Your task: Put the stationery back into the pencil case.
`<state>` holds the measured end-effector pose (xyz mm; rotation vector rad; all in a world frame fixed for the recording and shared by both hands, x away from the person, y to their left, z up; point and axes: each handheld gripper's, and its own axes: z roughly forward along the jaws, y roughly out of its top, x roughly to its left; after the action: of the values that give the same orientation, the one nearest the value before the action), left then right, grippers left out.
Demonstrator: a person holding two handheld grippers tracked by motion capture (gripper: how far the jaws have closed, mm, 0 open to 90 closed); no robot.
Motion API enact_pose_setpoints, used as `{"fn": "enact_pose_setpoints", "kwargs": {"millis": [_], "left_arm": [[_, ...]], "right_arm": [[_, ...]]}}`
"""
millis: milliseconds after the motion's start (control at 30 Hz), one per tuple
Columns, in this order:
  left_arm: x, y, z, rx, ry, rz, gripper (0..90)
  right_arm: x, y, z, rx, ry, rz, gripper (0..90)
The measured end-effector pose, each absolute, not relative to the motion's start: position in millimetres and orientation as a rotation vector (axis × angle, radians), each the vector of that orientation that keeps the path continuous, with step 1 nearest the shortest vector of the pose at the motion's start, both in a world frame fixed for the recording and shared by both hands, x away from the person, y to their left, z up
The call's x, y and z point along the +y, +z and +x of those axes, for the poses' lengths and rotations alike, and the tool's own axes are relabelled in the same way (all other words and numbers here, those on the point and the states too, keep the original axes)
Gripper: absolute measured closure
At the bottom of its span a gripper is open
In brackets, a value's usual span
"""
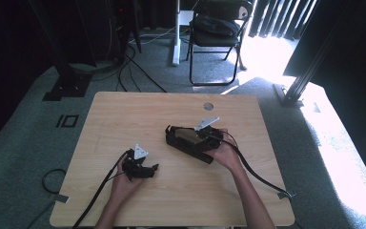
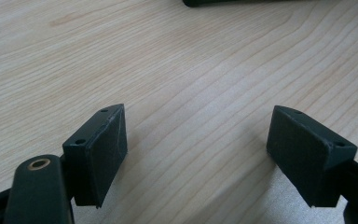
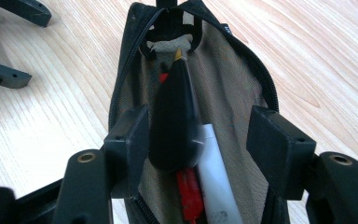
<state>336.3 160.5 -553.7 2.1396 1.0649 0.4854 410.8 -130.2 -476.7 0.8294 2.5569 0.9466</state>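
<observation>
A black pencil case (image 1: 183,140) lies unzipped in the middle of the wooden table (image 1: 124,119). My right gripper (image 1: 196,137) reaches into its mouth from the right. In the right gripper view the tan lining (image 3: 235,79) is spread wide, and my right gripper (image 3: 198,140) is open over it. Between the jaws a black pen (image 3: 175,121) leans on the left jaw, well apart from the right one. A white pen (image 3: 216,186) and a red one (image 3: 189,193) lie under it. My left gripper (image 1: 153,168) (image 2: 196,149) rests open on bare wood to the case's left, with nothing between its pads.
The left gripper's two jaws (image 3: 9,77) show at the far left of the right gripper view. A round cable hole (image 1: 208,106) sits near the table's back edge. A folding chair (image 1: 217,33) and cables on the carpet (image 1: 133,62) stand beyond the table.
</observation>
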Motion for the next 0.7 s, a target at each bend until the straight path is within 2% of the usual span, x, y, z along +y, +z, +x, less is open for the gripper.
{"fn": "enact_pose_setpoints", "kwargs": {"millis": [500, 700], "left_arm": [[160.2, -553.9, 336.2, 1.068, 0.483, 2.135, 20.7], [160.3, -553.7, 336.2, 1.069, 0.482, 2.136, 20.7]], "right_arm": [[-135.7, -449.1, 369.3, 2.417, 1.068, 0.741, 36.7], [-141.7, -452.4, 353.4, 2.403, 1.092, 0.732, 36.9]]}}
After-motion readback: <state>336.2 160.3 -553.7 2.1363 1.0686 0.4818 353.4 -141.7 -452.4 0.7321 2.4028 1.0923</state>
